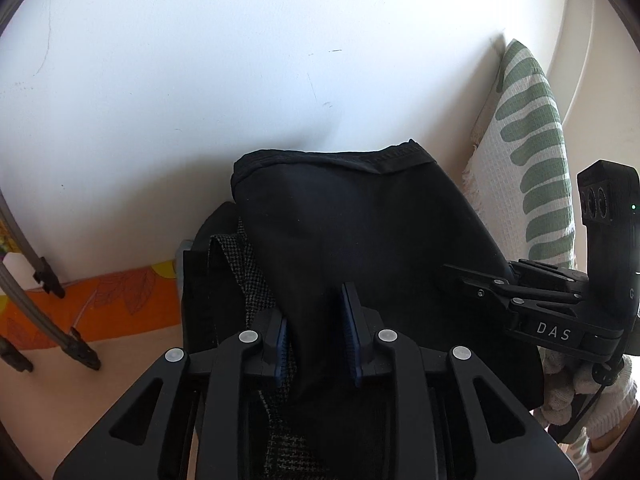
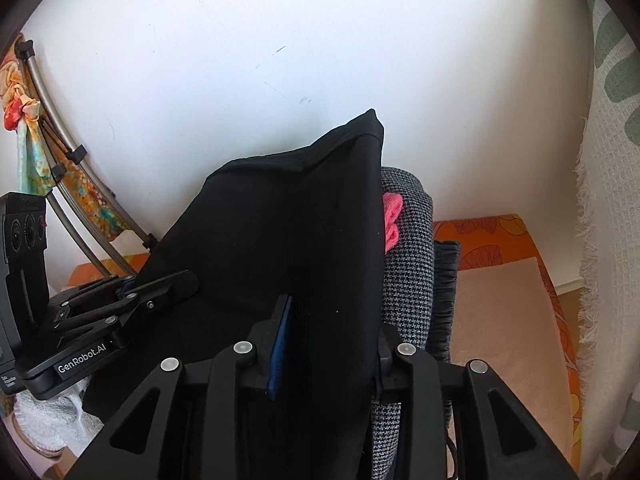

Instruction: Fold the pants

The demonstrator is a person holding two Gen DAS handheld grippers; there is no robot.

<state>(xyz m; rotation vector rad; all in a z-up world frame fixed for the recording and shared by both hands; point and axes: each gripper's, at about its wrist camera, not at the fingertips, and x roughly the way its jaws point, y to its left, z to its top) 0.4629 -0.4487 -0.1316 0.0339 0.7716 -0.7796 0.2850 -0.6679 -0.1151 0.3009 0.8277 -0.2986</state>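
While both grippers are standing part open, the left gripper (image 1: pixel 318 344) and right gripper (image 2: pixel 328 350) are each straddling slack black pants (image 1: pixel 360 232), which are lying folded atop a pile (image 2: pixel 408 260), running ahead toward the wall (image 1: pixel 240 60).

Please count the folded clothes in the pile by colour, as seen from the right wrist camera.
Black: 1, the black pants
Houndstooth grey: 1, the checked garment
Pink: 1, the pink item
Dark grey: 1, the pleated piece
Total: 4
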